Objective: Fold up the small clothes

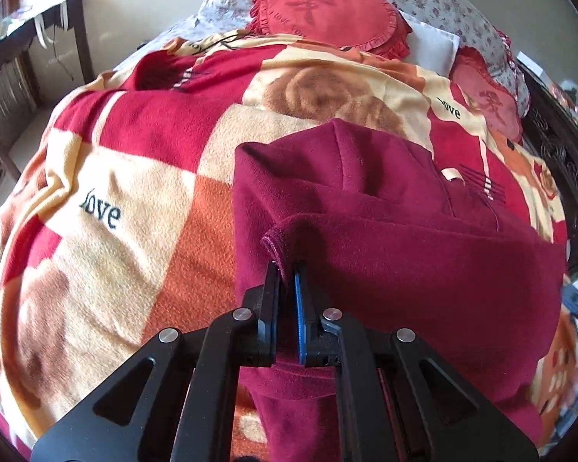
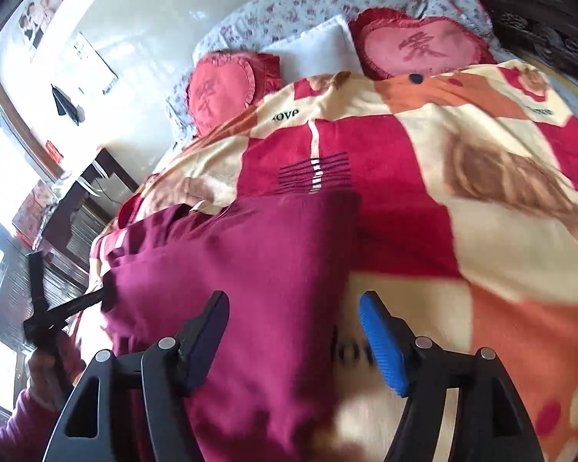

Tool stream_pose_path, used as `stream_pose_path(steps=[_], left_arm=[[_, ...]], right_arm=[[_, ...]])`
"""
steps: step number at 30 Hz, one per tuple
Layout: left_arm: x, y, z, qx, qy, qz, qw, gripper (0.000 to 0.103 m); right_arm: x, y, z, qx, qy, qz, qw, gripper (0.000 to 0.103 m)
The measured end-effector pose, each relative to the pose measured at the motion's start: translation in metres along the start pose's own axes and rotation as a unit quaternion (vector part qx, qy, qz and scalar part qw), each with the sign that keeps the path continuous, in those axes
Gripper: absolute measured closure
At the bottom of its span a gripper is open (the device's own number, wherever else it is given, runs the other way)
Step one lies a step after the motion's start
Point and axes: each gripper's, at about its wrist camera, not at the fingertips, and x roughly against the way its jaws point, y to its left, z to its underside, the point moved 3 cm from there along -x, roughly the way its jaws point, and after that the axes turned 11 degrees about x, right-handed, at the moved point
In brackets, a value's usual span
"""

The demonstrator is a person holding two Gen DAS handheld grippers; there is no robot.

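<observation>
Nearest the left wrist camera, the left gripper has its fingers pinched almost together on a hemmed corner of the dark maroon fleece garment, lifting that edge so a flap hangs over the layer beneath. In the right wrist view the right gripper stands with its black finger and blue-padded finger spread wide and nothing between them; the black finger sits over the maroon cloth, the blue one over the bedding just beside the garment's edge.

The step in hand looks like a fold in mid-carry: one side is raised by the left tool while the other corner goes unheld. The next move probably calls for the right gripper to come down on the near right edge and close on it, so both corners travel together and the flap lands square (a one-sided pull would likely skew the crease).

The garment lies on a plush fleece blanket in red, cream and orange blocks printed with "love", which gives softly underneath. Beyond it rest two red heart-shaped frilled cushions, a white pillow between them, and a floral sheet. Farther off stand a dark wooden desk, a pale wall, and bright windows.
</observation>
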Motion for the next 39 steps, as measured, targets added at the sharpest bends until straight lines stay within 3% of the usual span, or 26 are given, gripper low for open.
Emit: stream_pose_path(steps=[1, 2, 3, 5, 7, 9, 12, 13, 15, 16, 17, 19, 25, 28, 32, 36, 38, 39], left_arm=[[0.0, -0.001, 0.0, 0.0, 0.0, 0.0, 1.0, 0.099], [0.001, -0.002, 0.0, -0.001, 0.0, 0.001, 1.0, 0.099], [0.002, -0.004, -0.001, -0.004, 0.0, 0.002, 1.0, 0.099], [0.005, -0.009, -0.001, -0.011, -0.004, 0.009, 0.9999, 0.099], [0.007, -0.014, -0.002, -0.017, -0.01, 0.019, 0.9996, 0.099], [0.001, -0.017, -0.001, -0.022, -0.011, 0.006, 0.9997, 0.099], [-0.013, -0.015, 0.004, -0.016, 0.012, 0.0, 0.9998, 0.094], [-0.014, -0.012, 0.006, -0.012, 0.018, 0.001, 0.9998, 0.092], [-0.01, -0.004, 0.008, -0.002, 0.026, 0.009, 0.9996, 0.086], [-0.006, 0.0, 0.009, 0.001, 0.029, 0.008, 0.9996, 0.073], [-0.002, 0.004, 0.011, 0.004, 0.028, 0.007, 0.9996, 0.068], [0.012, 0.016, 0.016, 0.014, 0.019, 0.013, 0.9996, 0.055], [0.043, 0.043, 0.059, 0.02, 0.043, 0.034, 0.9983, 0.055], [0.054, 0.048, 0.089, 0.009, 0.063, 0.041, 0.9971, 0.055], [0.066, 0.05, 0.123, 0.008, 0.083, 0.052, 0.9952, 0.055], [0.074, 0.053, 0.15, 0.014, 0.103, 0.055, 0.9931, 0.055], [0.079, 0.057, 0.159, 0.021, 0.111, 0.054, 0.9921, 0.055], [0.082, 0.06, 0.163, 0.024, 0.114, 0.054, 0.9917, 0.055]], right_arm=[[-0.01, -0.001, -0.006, 0.001, 0.009, -0.005, 1.0, 0.041], [-0.022, -0.003, -0.012, 0.002, 0.016, -0.011, 1.0, 0.056], [-0.028, -0.004, -0.016, 0.006, 0.018, 0.001, 1.0, 0.063], [-0.026, -0.005, -0.024, 0.024, 0.002, 0.012, 1.0, 0.088], [-0.016, -0.005, -0.032, 0.034, -0.016, 0.013, 0.999, 0.09], [-0.01, 0.002, -0.035, 0.069, -0.027, 0.039, 0.997, 0.09], [-0.035, 0.001, -0.029, 0.106, -0.003, 0.104, 0.989, 0.09], [-0.039, -0.002, -0.028, 0.098, -0.007, 0.105, 0.99, 0.09], [-0.038, -0.016, -0.028, 0.049, -0.023, 0.083, 0.995, 0.088], [-0.034, -0.023, -0.026, 0.027, -0.023, 0.07, 0.997, 0.079], [-0.029, -0.029, -0.024, -0.003, -0.02, 0.06, 0.998, 0.066], [-0.016, -0.034, -0.019, -0.031, -0.011, 0.056, 0.998, 0.061], [0.042, 0.003, 0.03, 0.0, 0.019, -0.002, 1.0, 0.061], [0.048, 0.015, 0.061, -0.007, 0.045, -0.034, 0.998, 0.06], [0.042, 0.019, 0.091, -0.006, 0.072, -0.003, 0.997, 0.06], [0.02, 0.013, 0.1, -0.039, 0.076, -0.018, 0.996, 0.06], [0.008, 0.019, 0.101, -0.026, 0.077, -0.03, 0.996, 0.068], [0.006, 0.025, 0.1, 0.005, 0.075, 0.0, 0.997, 0.088]])
